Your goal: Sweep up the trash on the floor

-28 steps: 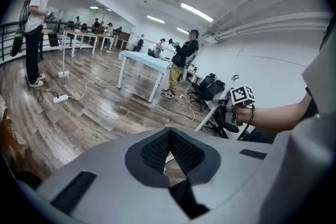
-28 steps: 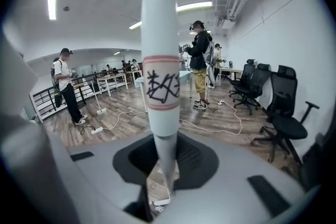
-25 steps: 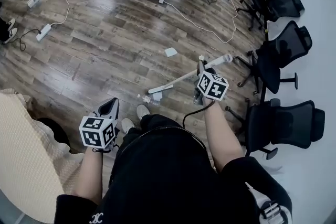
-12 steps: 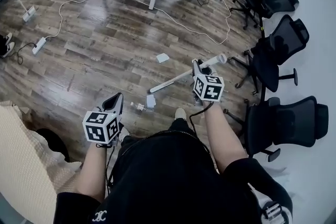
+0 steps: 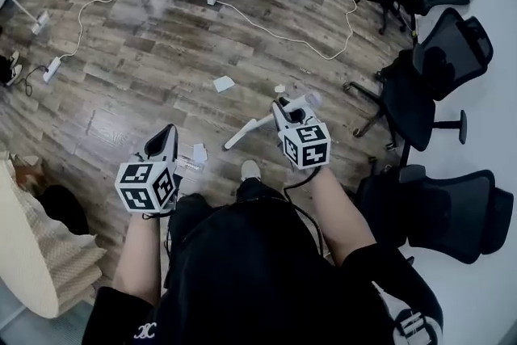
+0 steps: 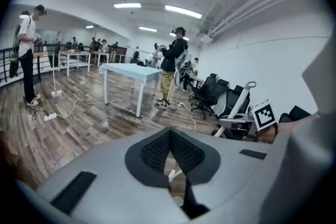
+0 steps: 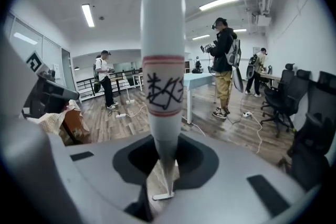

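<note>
At the left edge of the head view one white power strip (image 5: 50, 70) is seen on the wood floor (image 5: 121, 44), with a white cable (image 5: 97, 4) running from it. The left gripper (image 5: 166, 137) is held low over the floor. Its jaws are closed together and nothing is held between them, as shown in the left gripper view (image 6: 170, 152).

Three white paper scraps are counted. One (image 5: 199, 151) lies just right of the left gripper's tip, a larger one (image 5: 224, 83) lies farther out, and a tiny one (image 5: 279, 89) is near the top of the broom handle. A clear wrapper (image 5: 184, 164), too small to identify, lies beside the nearest scrap.

The white broom handle (image 5: 258, 124) is held aslant. Its long axis runs from its upper end beside the right gripper (image 5: 283, 107) down and leftward to its lower end on the floor, near the nearest scrap. The handle is clamped between the right gripper's jaws. In the right gripper view (image 7: 167, 162) a red band and black scribble are seen on the handle (image 7: 163, 86).

A brown box (image 7: 73, 126) is seen there with crumpled pale paper on top; its contents cannot be made out.

At least four black office chairs (image 5: 436, 210) are lined along the right.
</note>
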{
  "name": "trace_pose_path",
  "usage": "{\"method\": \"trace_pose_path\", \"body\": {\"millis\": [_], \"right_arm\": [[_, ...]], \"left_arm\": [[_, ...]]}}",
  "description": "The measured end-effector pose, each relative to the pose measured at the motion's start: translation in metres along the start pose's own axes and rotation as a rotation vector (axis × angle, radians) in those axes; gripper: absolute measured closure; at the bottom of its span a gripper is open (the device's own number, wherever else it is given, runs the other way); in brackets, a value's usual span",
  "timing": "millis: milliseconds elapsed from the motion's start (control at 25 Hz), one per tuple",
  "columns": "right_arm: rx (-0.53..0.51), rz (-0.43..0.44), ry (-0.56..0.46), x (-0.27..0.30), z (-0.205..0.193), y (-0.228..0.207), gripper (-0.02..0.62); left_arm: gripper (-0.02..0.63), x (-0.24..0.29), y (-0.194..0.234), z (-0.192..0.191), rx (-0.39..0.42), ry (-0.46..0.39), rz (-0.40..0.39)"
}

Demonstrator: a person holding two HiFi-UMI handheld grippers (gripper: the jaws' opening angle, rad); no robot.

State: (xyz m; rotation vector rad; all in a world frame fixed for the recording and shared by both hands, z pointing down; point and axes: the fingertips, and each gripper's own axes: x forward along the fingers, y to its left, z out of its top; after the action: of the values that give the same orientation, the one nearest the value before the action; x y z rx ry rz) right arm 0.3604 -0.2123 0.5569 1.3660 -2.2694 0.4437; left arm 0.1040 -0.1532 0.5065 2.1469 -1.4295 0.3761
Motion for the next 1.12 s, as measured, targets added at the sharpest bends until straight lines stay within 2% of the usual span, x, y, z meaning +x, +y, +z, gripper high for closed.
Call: {"method": "trace_pose_path", "body": {"millis": [120, 280, 440, 520, 640, 800, 960, 1120], "right_arm": [[-0.012, -0.004, 0.021, -0.020, -0.006, -0.055, 0.520], [-0.057, -0.012, 0.056, -0.031, -0.007, -0.125, 0.520], [-0.252, 0.066, 0.161, -0.021, -0.019, -0.172, 0.522], [-0.331, 0.072, 0.191, -0.008, -0.019, -0.196, 0.522], [-0.395, 0.048, 0.209, 0.013, -0.019, -0.229, 0.522], [-0.519, 0.033, 0.250, 0.043, -0.030, -0.259, 0.522], [-0.643, 0.063, 0.299, 0.079, -0.047, -0.263, 0.522], [-0.693, 0.036, 0.303, 0.118, -0.058, -0.272, 0.522]], "left_arm": [[0.611, 0.016, -0.047, 0.022, 0.036, -0.009, -0.015], [0.611, 0.033, -0.080, 0.028, 0.045, -0.007, -0.006], [0.611, 0.042, -0.095, 0.020, 0.050, 0.019, 0.025], [0.611, 0.042, -0.098, 0.018, 0.047, 0.028, 0.045], [0.611, 0.039, -0.092, 0.015, 0.025, 0.039, 0.093], [0.611, 0.035, -0.081, 0.012, -0.001, 0.058, 0.171], [0.611, 0.023, -0.073, 0.010, -0.045, 0.071, 0.219], [0.611, 0.017, -0.068, 0.000, -0.071, 0.107, 0.275]]}}
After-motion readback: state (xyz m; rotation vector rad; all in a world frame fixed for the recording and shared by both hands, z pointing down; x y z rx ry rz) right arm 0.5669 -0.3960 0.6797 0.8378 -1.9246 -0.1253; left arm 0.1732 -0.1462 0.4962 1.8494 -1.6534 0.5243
